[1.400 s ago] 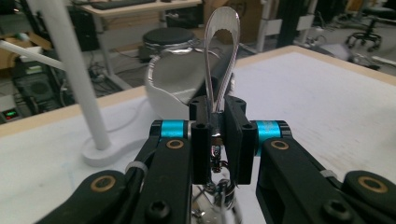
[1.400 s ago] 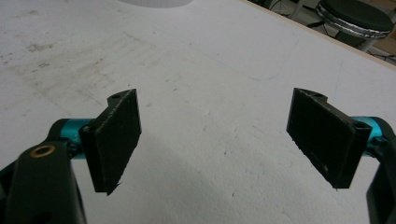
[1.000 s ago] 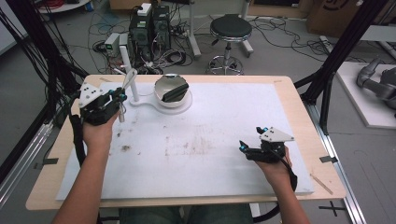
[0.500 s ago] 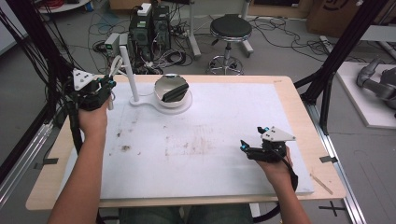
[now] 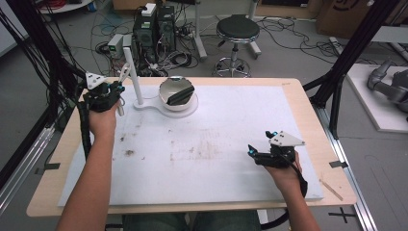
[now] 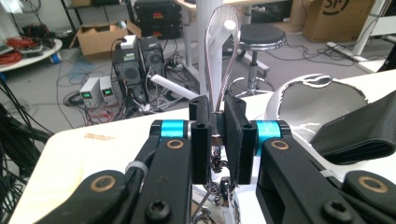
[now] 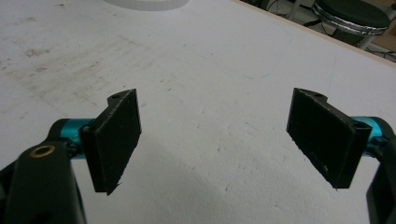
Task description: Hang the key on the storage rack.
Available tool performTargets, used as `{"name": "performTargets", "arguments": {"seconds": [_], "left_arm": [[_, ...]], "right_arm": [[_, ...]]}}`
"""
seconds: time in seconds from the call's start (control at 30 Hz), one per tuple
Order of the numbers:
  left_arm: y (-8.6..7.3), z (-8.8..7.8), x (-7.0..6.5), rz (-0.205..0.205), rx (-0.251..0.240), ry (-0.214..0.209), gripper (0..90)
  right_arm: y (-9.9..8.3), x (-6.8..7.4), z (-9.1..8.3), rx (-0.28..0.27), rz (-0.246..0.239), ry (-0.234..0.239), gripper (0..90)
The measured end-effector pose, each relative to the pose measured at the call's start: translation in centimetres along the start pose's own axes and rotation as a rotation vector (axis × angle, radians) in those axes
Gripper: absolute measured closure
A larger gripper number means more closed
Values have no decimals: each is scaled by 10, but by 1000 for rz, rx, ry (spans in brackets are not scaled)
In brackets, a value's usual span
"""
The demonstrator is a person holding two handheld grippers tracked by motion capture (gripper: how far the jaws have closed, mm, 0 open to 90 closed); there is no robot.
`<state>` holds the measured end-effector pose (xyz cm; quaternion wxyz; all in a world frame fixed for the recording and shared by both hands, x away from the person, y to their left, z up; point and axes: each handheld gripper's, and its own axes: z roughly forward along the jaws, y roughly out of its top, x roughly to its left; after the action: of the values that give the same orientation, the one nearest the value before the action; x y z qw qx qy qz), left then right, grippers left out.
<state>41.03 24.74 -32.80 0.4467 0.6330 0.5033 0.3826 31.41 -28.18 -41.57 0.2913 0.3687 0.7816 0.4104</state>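
**Item: wire loop (image 6: 219, 93), held.** Thin bright wire bent into a long narrow loop. In the left gripper view it rises from between the jaws, and more wire shows below them. Its long axis runs along the jaws and points away from the hand.

**Left tool (image 5: 118, 94) (image 6: 218, 116).** Closed on the wire loop, with the jaws standing close together and the wire pinched between the pads. It sits at the far left of the counter (image 5: 231, 120), just beside the post of the white stand (image 5: 135, 82).

**Right tool (image 5: 252, 155) (image 7: 219, 135).** Jaws wide apart with nothing between them and bare counter beneath. It sits low at the near right, well apart from the stand.

**Bowl (image 5: 163, 89) (image 6: 289, 93).** White, seated on the round base of the white stand. A black piece (image 5: 182, 94) (image 6: 359, 135) lies tilted inside it.

**Governing relation.** In the high view the bowl lies to the right of the left tool, with the stand's post between the two. The left hand is much the nearer. Judgement: if the loop is bound for the bowl, it has to pass around the post and tip down over the rim. The likely snag is the wire catching on the post or on the black piece.
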Motion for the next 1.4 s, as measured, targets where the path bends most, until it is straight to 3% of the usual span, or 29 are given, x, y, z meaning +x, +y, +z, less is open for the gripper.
{"name": "performTargets", "arguments": {"seconds": [0.1,0.2,0.57,0.83,0.9,1.13,1.4], "left_arm": [[-2,5,0,-2,10,-2,807],[-2,5,-1,2,-6,-3,679],[-4,-8,-4,13,-7,-30,507],[-6,-23,-8,21,13,-132,396],[-10,-27,-9,27,8,-177,382],[-23,-48,-6,60,3,-264,293],[-42,-72,-19,70,-28,-383,243]], "right_arm": [[0,0,-1,0,3,2,180],[0,1,-2,0,7,4,180],[2,4,-1,-4,-4,11,180],[1,1,-2,-9,-1,7,180],[2,0,-3,-13,-3,3,180],[2,0,-5,-16,1,2,180],[1,-1,-4,-14,-2,3,180]]}}
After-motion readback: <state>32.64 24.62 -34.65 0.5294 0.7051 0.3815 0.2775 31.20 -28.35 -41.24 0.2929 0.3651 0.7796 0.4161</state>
